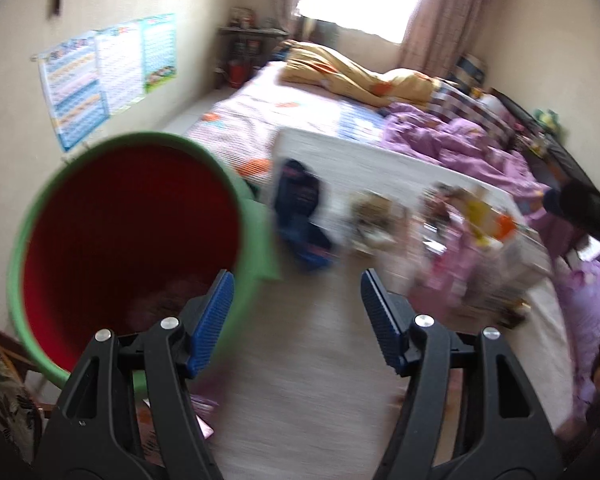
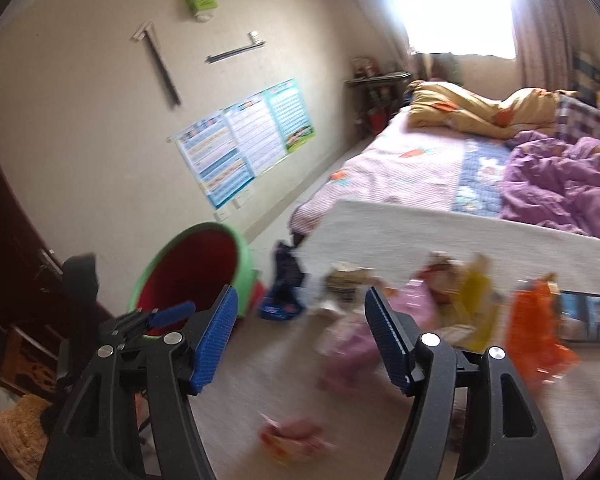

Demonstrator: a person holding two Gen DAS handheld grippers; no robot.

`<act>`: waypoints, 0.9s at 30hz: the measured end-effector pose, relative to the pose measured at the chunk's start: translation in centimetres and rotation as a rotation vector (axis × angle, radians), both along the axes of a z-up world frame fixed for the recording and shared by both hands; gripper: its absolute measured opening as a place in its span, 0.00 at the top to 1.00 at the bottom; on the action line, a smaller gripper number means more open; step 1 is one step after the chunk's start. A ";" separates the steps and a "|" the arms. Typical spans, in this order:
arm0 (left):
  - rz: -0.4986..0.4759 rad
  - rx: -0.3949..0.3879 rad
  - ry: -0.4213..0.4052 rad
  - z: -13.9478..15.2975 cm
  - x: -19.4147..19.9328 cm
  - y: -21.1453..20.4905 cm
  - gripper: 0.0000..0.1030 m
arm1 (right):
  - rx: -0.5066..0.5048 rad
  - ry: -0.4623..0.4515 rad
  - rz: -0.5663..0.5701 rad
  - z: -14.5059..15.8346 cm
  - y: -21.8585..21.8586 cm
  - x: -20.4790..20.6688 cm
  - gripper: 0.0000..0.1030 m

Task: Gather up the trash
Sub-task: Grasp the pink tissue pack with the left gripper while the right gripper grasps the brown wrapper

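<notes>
Pale bedroom floor (image 2: 260,364) is strewn with blurred snack wrappers (image 2: 476,304) at one o'clock of the right gripper (image 2: 300,336). A green bucket with red interior (image 1: 132,248) is seen at ten o'clock of the left gripper (image 1: 296,320). Both grippers are spread wide, nothing held.

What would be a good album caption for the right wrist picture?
Open right gripper hovers over scattered wrappers beside a green bin.

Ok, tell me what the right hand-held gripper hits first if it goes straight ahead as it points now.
Probably the blurred pile of wrappers on the white table; the right hand-held gripper is open and empty. Depth is unclear.
</notes>
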State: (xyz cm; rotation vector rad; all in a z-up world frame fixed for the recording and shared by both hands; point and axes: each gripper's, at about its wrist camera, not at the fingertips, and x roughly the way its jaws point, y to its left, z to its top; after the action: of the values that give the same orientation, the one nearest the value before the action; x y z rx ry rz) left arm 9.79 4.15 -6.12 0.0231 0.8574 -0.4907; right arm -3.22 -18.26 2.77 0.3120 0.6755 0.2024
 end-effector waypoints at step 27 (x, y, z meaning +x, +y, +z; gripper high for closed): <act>-0.183 0.175 0.116 -6.7 -7.9 -9.4 0.49 | 0.023 0.283 -0.069 -12.6 -10.3 -5.0 0.36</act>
State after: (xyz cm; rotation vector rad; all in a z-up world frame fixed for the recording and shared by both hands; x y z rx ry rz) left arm 1.88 -5.27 -12.87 0.2377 1.0154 -0.5909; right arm -8.19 -28.53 -9.84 0.3895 0.9405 0.1007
